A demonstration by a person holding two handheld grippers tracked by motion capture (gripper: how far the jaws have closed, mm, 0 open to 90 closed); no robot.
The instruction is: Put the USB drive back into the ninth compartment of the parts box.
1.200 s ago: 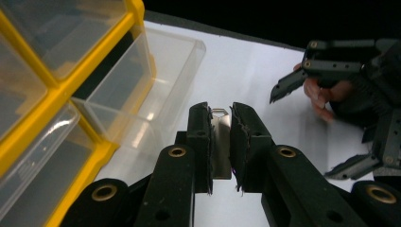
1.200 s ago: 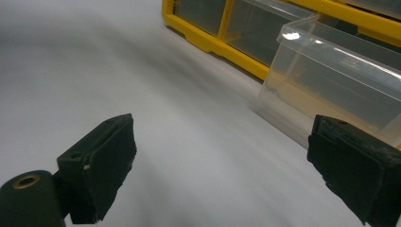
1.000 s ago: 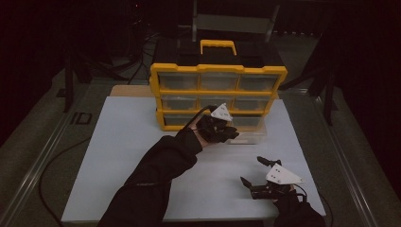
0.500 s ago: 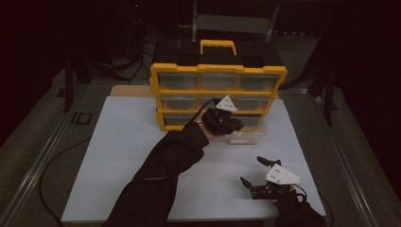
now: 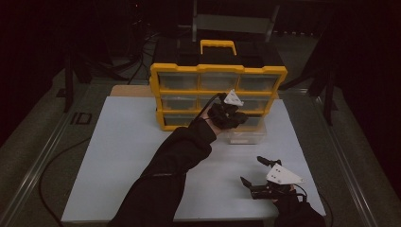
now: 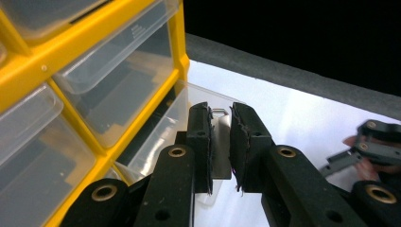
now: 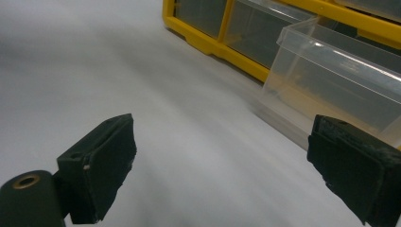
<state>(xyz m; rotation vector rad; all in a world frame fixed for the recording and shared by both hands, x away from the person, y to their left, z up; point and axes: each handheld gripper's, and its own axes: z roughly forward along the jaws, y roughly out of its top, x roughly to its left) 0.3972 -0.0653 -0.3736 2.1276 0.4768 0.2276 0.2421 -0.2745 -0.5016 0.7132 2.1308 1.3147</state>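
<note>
A yellow drawer cabinet with clear drawers stands at the back of the white mat. Its bottom right clear drawer is pulled out onto the mat. My left gripper hangs over that drawer's front. In the left gripper view its jaws stand nearly together, shut on the front tab of the clear drawer, beside the cabinet's yellow frame. My right gripper rests near the mat's front right, open and holding nothing. In the right gripper view it faces the drawer.
The white mat covers the table, with bare room at the left and in the middle. A dark sleeve crosses the mat from the bottom edge. A cable trails off the left side. The right gripper appears far off in the left gripper view.
The bottom right drawer has slid out of the cabinet toward me with the left gripper on it. The left hand has shifted a little to the right. The right gripper has stayed still.
</note>
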